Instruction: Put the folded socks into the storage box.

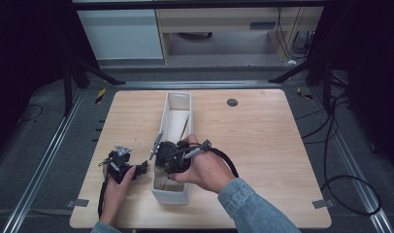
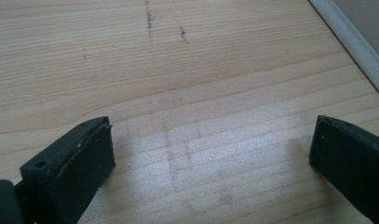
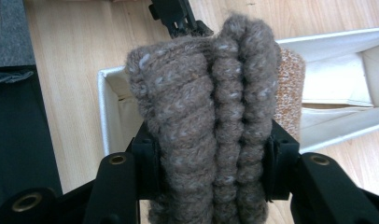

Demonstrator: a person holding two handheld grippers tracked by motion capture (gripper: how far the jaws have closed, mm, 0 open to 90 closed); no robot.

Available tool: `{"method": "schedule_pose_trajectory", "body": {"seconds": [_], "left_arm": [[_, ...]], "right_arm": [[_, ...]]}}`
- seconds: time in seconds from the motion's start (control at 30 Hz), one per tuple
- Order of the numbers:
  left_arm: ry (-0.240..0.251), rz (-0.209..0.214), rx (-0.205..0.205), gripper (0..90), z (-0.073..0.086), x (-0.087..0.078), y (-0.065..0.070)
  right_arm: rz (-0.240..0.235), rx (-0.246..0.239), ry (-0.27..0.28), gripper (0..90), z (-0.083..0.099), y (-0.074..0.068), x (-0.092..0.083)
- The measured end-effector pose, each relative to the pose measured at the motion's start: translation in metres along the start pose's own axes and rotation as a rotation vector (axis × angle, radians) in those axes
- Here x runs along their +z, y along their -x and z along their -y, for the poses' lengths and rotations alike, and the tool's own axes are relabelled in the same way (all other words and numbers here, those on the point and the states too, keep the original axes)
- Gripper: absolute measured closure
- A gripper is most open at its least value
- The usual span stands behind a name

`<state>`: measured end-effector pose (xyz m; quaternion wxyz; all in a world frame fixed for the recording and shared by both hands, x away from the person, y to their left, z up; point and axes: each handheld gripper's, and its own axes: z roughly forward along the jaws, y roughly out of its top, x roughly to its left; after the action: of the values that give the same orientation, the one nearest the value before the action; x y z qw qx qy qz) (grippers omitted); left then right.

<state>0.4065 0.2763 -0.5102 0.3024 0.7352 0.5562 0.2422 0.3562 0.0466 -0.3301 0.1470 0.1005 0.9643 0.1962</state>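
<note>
A person sits at a pale wooden table [image 1: 263,145] with a two-jaw gripper in each hand. The right gripper [image 3: 211,163] is clamped on a folded brown knitted piece [image 3: 206,121], thick and ribbed, something like a rolled woollen sock or scarf. In the right gripper view the wool stands up between the two black jaws, pressed on both sides by the pads, its folds rising well beyond the jaw tips. Just behind it, on the side away from the camera, a speckled orange-brown piece [image 3: 290,93] shows at the wool's edge; what it is cannot be told.

Beyond the held wool lies a long, narrow white box [image 3: 114,116], open at the top, with its near end directly under the jaws. From the high view the right gripper [image 1: 170,160] hovers over that near end of the box [image 1: 178,102], which runs away from the person across the table.

The left gripper [image 1: 137,170] rests just beside the right one, outside the box's wall, low to the table. In the left gripper view its jaws stand wide apart with bare wood grain between them, and a strip of the white box's edge [image 2: 351,37] shows ahead and to one side of the tips.
</note>
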Motion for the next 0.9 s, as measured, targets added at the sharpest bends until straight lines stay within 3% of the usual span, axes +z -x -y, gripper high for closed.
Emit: {"method": "schedule_pose_trajectory", "body": {"seconds": [0.37,0.9], "left_arm": [[0.0,0.0,0.0,0.0,-0.001,0.001,0.0],[0.001,-0.001,-0.002,0.0,-0.001,0.001,0.0]], "right_arm": [[-0.022,-0.006,-0.027,51.9,0.001,-0.007,0.019],[-0.025,-0.026,-0.049,52.1,-0.001,-0.01,0.032]]}}
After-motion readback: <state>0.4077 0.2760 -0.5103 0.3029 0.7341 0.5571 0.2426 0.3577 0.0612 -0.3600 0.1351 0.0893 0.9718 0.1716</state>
